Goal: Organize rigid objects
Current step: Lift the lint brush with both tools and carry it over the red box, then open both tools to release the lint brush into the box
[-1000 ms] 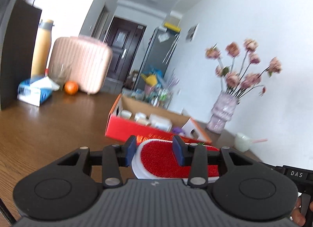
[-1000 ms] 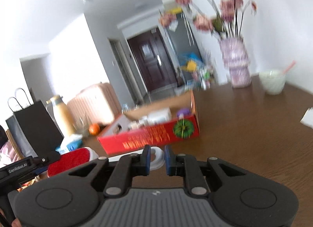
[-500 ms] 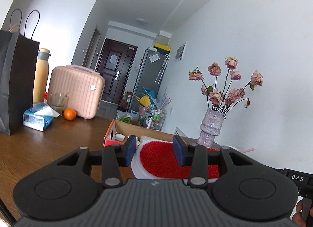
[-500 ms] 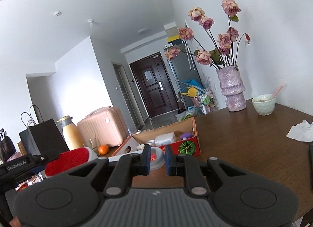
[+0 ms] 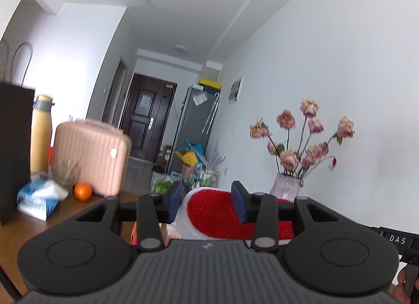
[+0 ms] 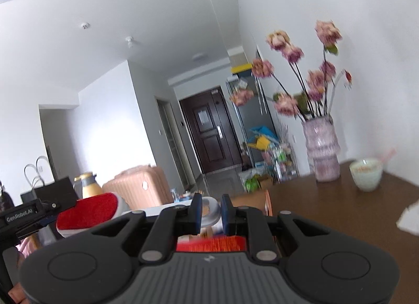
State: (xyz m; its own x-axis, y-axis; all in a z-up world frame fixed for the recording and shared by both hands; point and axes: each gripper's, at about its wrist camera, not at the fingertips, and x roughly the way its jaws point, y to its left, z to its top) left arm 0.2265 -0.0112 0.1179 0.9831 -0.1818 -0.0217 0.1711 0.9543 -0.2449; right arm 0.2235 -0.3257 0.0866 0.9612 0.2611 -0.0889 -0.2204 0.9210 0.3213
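A white brush with a red bristle face (image 5: 209, 212) is held in the air between both grippers. My left gripper (image 5: 207, 203) is shut on its wide red head. The head also shows at the left of the right wrist view (image 6: 89, 213). My right gripper (image 6: 210, 213) is shut on the brush's white handle end (image 6: 209, 208). The red cardboard box (image 6: 209, 246) lies on the table just under my right gripper; only its edge shows. In the left wrist view the box is almost hidden behind the gripper body.
A vase of pink flowers (image 6: 322, 152) and a small bowl (image 6: 366, 177) stand on the brown table (image 6: 327, 215) at the right. A pink case (image 5: 91, 157), an orange (image 5: 83, 191), a tissue pack (image 5: 39, 199), a bottle (image 5: 40, 133) and a black bag (image 5: 14, 152) stand at the left.
Both grippers have lifted and tilted upward with the brush held between them. The box has dropped from the middle of both views to below the grippers.
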